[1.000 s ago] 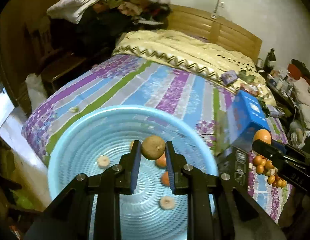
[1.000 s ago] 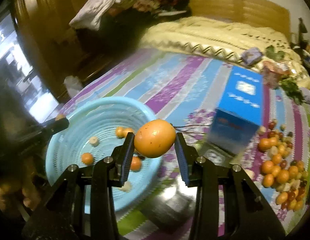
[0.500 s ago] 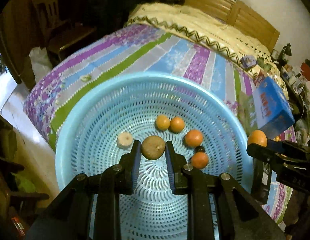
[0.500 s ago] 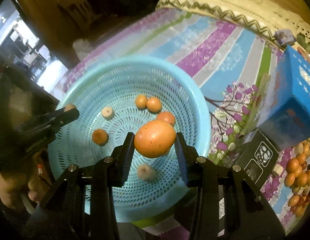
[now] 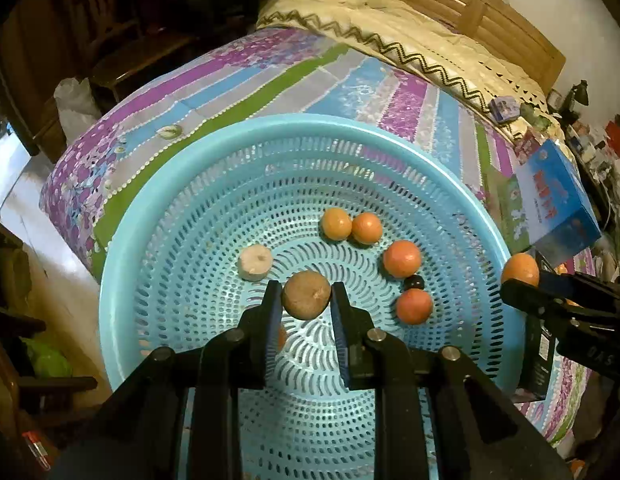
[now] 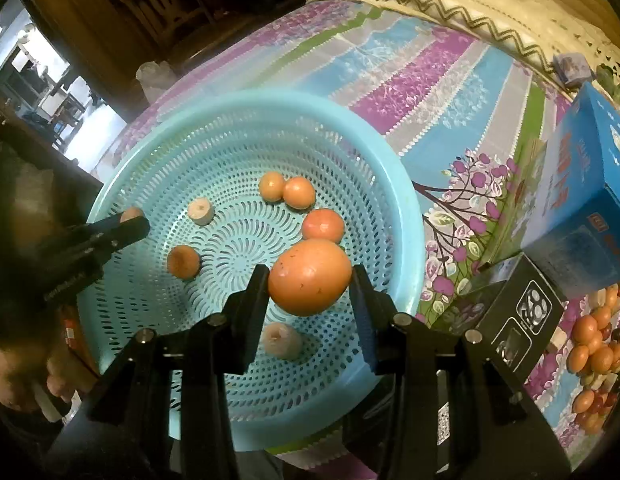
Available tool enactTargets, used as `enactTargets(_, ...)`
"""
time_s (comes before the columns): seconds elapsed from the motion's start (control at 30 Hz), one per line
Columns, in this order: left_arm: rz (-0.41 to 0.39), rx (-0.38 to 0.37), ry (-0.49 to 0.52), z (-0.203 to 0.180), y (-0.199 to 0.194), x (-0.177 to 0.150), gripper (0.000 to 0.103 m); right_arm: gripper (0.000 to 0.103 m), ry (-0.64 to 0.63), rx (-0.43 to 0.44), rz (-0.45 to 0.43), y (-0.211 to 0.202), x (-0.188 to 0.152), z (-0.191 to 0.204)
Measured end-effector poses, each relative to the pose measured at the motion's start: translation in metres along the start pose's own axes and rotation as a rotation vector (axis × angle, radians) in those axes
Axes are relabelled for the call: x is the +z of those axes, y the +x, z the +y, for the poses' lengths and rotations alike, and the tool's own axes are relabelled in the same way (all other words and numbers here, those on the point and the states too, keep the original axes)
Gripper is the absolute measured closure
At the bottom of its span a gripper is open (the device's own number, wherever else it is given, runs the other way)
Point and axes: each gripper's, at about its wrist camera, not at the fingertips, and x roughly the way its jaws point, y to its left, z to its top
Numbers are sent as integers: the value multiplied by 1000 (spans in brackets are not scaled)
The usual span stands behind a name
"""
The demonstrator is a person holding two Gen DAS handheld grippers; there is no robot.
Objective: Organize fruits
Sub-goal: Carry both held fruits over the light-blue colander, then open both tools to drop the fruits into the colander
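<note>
Fruit sat clamped in both grippers – a small brown fruit [image 5: 306, 295] between the left gripper [image 5: 304, 300] jaws, a large orange [image 6: 308, 277] between the right gripper [image 6: 310, 280] jaws – each looking light, round, smooth, likely slippery, best pinched across its widest middle above the blue basket [image 5: 389, 136].

Both wrist views look steeply down, close, sharing the blue basket [image 5: 110, 280].

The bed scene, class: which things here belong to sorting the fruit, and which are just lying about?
Part of the job:
blue basket
large orange fruit in the right gripper
brown fruit in the left gripper
fruit pile

Just lying about:
blue box
black box
cream blanket
</note>
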Motion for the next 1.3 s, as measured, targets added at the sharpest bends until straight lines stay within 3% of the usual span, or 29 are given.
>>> enactTargets(0.67, 34, 7, 3, 4, 12, -4, 79, 61, -7, 18, 15, 6, 0, 1)
enactTargets(0.73, 45, 14, 4, 4, 15, -5, 73, 61, -13, 19, 23, 8, -1, 2)
enactTargets(0.77, 45, 15, 2, 3, 16, -5, 65, 60, -13, 18, 26, 9, -2, 2)
enactTargets(0.8, 44, 17, -1, 4, 16, -6, 60, 53, -9, 21, 22, 9, -2, 2)
enactTargets(0.87, 44, 20, -5, 6, 16, -6, 59, 49, -2, 23, 11, 7, -3, 0)
enactTargets(1.3, 35, 16, -1, 3, 15, -5, 59, 49, -3, 32, -11, 2, -2, -3)
